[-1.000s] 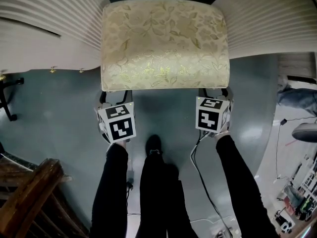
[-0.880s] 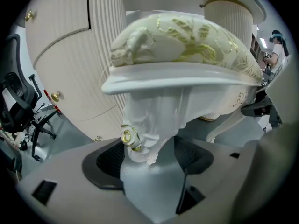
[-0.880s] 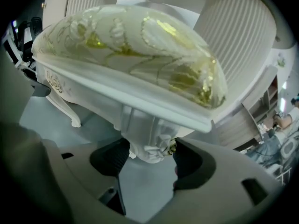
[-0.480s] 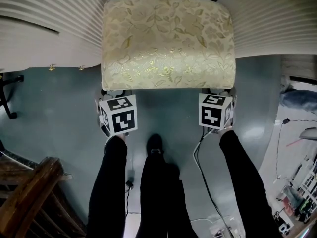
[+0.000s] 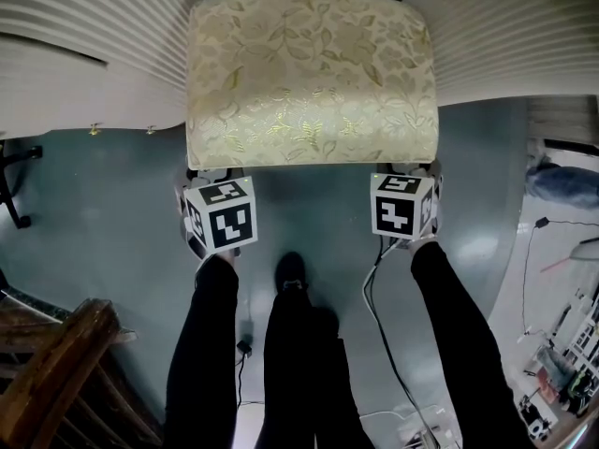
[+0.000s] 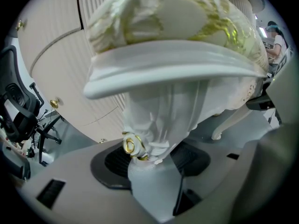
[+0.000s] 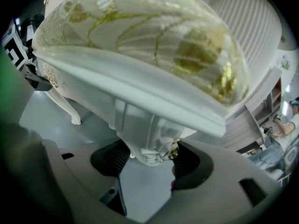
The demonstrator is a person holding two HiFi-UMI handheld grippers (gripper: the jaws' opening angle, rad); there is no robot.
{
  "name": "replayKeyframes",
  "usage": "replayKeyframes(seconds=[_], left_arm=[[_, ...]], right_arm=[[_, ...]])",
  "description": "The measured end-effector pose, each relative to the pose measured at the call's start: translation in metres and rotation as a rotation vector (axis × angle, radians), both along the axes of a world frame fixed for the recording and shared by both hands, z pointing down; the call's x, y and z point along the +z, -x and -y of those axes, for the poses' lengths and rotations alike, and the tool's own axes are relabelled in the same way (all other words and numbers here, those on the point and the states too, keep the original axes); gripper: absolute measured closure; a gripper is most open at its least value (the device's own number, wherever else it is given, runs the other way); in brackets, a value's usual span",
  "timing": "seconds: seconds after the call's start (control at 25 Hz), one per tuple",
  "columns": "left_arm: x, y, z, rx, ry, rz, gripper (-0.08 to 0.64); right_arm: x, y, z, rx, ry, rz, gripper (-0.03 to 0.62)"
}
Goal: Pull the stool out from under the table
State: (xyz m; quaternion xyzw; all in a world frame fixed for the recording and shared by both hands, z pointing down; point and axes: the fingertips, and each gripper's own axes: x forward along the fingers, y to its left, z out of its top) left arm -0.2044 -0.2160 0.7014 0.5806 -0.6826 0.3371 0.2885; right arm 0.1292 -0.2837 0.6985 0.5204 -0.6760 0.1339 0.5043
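1. The jaws of my left hand-held gripper have just been closing, and the stool's near leg on my left stands between them; its carved white knee with the small gold rosette now looks pinched between the dark ribbed pads
2. My right hand-held gripper is clamped the same way on the other near leg, with a pad against each side of the carving
3. The stool itself sits about where it was a second ago: on the grey floor, its far end tucked beneath the front edge of the white ribbed table, and its near edge just ahead of both marker cubes
4. I judge from this that the grasp is about settled and the pull has not started; most of the cushion is in the open, but the back legs are hidden, so I cannot tell how far under they reach
5. I can read no brand, label or lettering; the only print is the black-and-white square markers on the cubes
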Motion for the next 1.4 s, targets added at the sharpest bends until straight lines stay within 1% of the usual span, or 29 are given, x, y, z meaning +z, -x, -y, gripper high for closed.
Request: replayKeyframes(seconds=[0.52, 0.68, 0.88, 1.24, 1.4], left_arm=[[-0.0021, 0.0001, -0.0006, 0.01, 0.005, 0.017, 0.288], [0.0001, -0.0011, -0.0033, 0.003, 0.017, 0.01, 0.29], [0.0014, -0.0004, -0.0031, 0.003, 0.013, 0.012, 0.291], [-0.0005, 0.0004, -0.0028, -0.001, 0.031, 0.026, 0.291], [0.0014, 0.0007, -0.0039, -0.01, 0.043, 0.019, 0.291]], right_arm=[[-0.0005, 0.0, -0.0001, 0.0, -0.007, 0.004, 0.313], [-0.0003, -0.0001, -0.0001, 0.0, -0.006, 0.008, 0.313], [-0.0009, -0.0002, -0.0008, 0.004, -0.004, 0.002, 0.313], [-0.0003, -0.0012, -0.0023, 0.013, 0.017, -0.002, 0.313], [0.0008, -0.0009, -0.002, 0.022, 0.035, -0.007, 0.311]])
